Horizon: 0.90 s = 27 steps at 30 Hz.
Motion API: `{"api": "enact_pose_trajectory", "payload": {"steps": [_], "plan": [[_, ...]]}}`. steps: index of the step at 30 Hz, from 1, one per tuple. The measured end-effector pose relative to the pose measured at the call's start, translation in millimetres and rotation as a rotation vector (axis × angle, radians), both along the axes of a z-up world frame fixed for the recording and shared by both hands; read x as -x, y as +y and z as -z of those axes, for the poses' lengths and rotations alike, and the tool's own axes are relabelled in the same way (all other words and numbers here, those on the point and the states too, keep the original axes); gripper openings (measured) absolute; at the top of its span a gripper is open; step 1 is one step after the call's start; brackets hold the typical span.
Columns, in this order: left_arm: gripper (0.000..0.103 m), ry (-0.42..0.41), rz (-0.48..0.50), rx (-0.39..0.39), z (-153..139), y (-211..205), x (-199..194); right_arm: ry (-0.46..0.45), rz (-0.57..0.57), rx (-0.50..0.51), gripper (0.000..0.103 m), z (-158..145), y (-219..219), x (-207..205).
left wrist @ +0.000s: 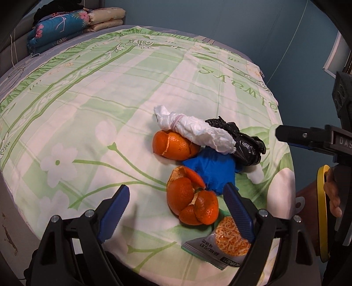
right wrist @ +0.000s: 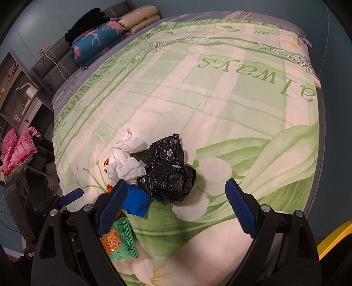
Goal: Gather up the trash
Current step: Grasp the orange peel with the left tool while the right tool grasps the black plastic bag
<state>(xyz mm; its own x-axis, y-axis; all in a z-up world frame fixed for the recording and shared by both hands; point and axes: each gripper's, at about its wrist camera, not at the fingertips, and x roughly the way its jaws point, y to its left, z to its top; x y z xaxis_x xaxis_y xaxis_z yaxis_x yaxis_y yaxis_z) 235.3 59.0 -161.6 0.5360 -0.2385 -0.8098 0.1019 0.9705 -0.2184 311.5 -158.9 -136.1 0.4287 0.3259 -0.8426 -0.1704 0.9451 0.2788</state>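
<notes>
While both grippers hang over the near edge, the bed w/ its green-and-cream floral cover fills most of each view, "always" printed on it upside down. At the far headboard end sit a folded blue floral quilt and a beige folded blanket. Trash is bunched in one pile near the front edge: a black plastic bag, crumpled, touching a white bag roll tied w/ a band. Roll lies across the far orange peel. Blue crumpled wrapper sits between the peels & the black bag. Near orange peel lies just beside a snack packet, green/grey w/ a clear window. Left gripper is spread wide, empty, straddling the near peel; its right finger is over the packet. Right gripper is also spread wide, holding nothing, pointed at the black bag.
</notes>
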Motion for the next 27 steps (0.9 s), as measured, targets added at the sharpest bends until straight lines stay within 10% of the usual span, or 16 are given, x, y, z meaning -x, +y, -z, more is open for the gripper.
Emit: {"api": "enact_pose_trajectory", "payload": {"steps": [10, 17, 27], "plan": [[0.06, 0.029, 0.049, 0.019, 11.4, -6.6, -10.9, 0.056, -0.048, 0.076, 0.076, 25.0, 26.1, -18.1], [0.024, 0.017, 0.095, 0.005, 14.4, -14.9, -14.2, 0.094, -0.066, 0.131, 0.06, 39.7, 37.4, -25.8], [0.021, 0.014, 0.102, 0.02, 14.0, -9.5, -12.4, 0.095, -0.074, 0.189, 0.034, 47.1, 47.7, -30.4]]}}
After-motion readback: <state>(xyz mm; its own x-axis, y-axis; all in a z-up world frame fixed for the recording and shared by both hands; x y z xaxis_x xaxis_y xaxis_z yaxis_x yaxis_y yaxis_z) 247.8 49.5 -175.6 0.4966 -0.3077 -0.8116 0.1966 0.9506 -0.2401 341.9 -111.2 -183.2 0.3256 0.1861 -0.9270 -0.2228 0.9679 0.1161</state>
